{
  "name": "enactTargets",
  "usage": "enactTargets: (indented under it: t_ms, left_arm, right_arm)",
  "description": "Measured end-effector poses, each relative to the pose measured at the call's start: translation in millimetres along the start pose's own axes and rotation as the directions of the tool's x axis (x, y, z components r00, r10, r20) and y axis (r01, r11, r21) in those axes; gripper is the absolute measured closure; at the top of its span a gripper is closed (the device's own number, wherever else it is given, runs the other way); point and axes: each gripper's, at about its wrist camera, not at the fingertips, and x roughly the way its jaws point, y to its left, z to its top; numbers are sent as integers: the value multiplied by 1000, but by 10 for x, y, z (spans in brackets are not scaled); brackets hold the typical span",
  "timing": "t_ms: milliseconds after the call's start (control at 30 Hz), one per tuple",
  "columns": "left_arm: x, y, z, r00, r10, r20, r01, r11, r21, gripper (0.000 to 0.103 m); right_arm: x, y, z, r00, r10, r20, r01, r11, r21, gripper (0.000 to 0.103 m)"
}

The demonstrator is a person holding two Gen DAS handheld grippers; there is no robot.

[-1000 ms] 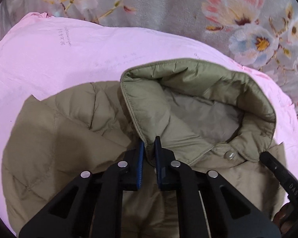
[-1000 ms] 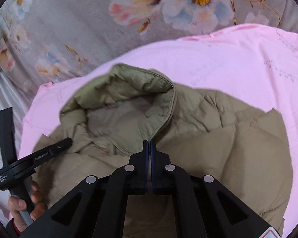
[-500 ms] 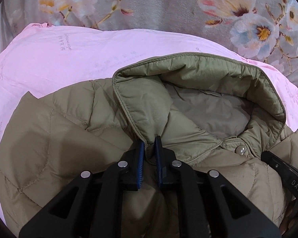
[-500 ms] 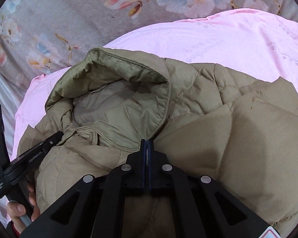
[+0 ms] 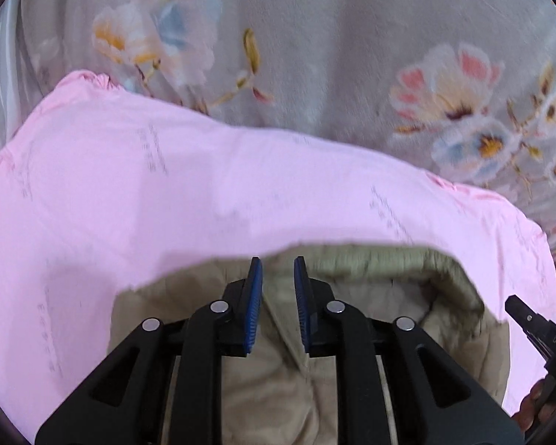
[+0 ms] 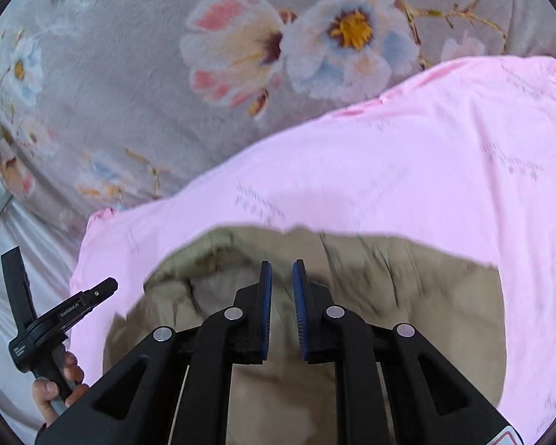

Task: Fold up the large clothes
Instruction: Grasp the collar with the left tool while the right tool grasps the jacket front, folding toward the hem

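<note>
A khaki quilted jacket (image 5: 381, 278) with its hood (image 6: 211, 259) lies on a pink sheet (image 5: 204, 204), low in both wrist views. My left gripper (image 5: 278, 265) hangs above the jacket near the hood's edge. Its jaws are opening, and the blue pads (image 5: 255, 296) stand apart with no fabric pinched between them. My right gripper (image 6: 281, 265) hovers over the collar area of the jacket (image 6: 407, 296). It is opening too, and nothing is caught in its gap. Motion blur smears the jacket's folds.
The pink sheet (image 6: 389, 170) lies on a grey floral blanket (image 6: 129, 92) that fills the far side. A pale sheet (image 6: 3, 296) shows at the left. A person's hand (image 6: 52, 389) holds the other tool's black frame (image 6: 66, 311).
Both grippers let go of the jacket collar and rose away from it. The jacket has dropped lower in both views, and more pink sheet and blanket show.
</note>
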Motion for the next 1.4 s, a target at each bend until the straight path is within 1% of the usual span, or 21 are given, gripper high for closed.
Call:
enactTargets:
  t_ms: [67, 100, 133, 200, 267, 300, 367, 467, 533, 567, 633, 700, 767, 833, 933, 1067, 1200, 1400]
  left_arm:
    - [143, -60, 165, 1000, 13, -13, -14, 1000, -11, 86]
    - [242, -92, 229, 1000, 9, -29, -10, 1000, -23, 86]
    - [350, -117, 263, 999, 4, -50, -6, 999, -33, 86]
    - [600, -160, 291, 995, 0, -101, -5, 999, -52, 86]
    - [810, -196, 218, 988, 5, -153, -13, 999, -49, 86]
    - [915, -215, 122, 983, 4, -185, -9, 1000, -28, 86]
    - [973, -238, -56, 978, -1, -209, 3, 1000, 10, 86]
    - [869, -252, -279, 987, 0, -160, 12, 997, 73, 87]
    - [828, -214, -427, 990, 3, -139, 11, 995, 103, 87]
    - [823, -202, -504, 991, 9, -130, 7, 993, 118, 87]
    - [834, -224, -558, 993, 17, -119, -1, 991, 135, 87]
    - [841, -251, -615, 994, 34, -101, -17, 987, 160, 87]
    - [860, -299, -663, 995, 58, -82, -42, 981, 188, 87]
    - [877, -364, -698, 994, 94, -62, -78, 973, 218, 87]
    - [905, -418, -693, 991, 124, -49, -109, 964, 243, 87]
    - [912, -443, -686, 990, 135, -46, -119, 962, 247, 87]
    - [927, -480, -682, 986, 161, -45, -144, 955, 260, 88]
    - [931, -498, -685, 985, 169, -42, -152, 951, 268, 88]
  right_arm:
    - [134, 76, 158, 1000, -18, 13, 18, 1000, 0, 89]
    - [224, 108, 233, 1000, -15, 11, 15, 1000, 6, 89]
    - [305, 111, 294, 1000, -11, 8, 11, 1000, 13, 89]
    - [522, 111, 376, 999, -32, -12, 32, 999, 8, 88]
    - [739, 107, 352, 996, -64, -59, 63, 998, -20, 88]
    - [816, 114, 317, 993, -79, -87, 76, 996, -46, 88]
    - [860, 132, 154, 989, -100, -111, 85, 988, -129, 88]
    - [770, 166, -106, 986, -140, -88, 114, 962, -249, 91]
    - [719, 164, -223, 985, -156, -73, 129, 949, -287, 91]
    - [690, 159, -278, 983, -175, -58, 149, 940, -308, 92]
    - [693, 136, -351, 977, -207, -41, 182, 925, -333, 93]
    - [744, 75, -348, 976, -213, -51, 186, 929, -320, 96]
    - [790, 39, -355, 974, -217, -62, 187, 932, -311, 96]
    - [825, 34, -363, 971, -228, -68, 196, 928, -318, 96]
    - [871, 56, -370, 966, -247, -70, 211, 920, -331, 96]
    - [916, 81, -367, 961, -268, -69, 228, 909, -348, 96]
    - [936, 81, -354, 959, -275, -70, 233, 905, -356, 96]
    - [942, 93, -364, 957, -283, -71, 239, 900, -365, 96]
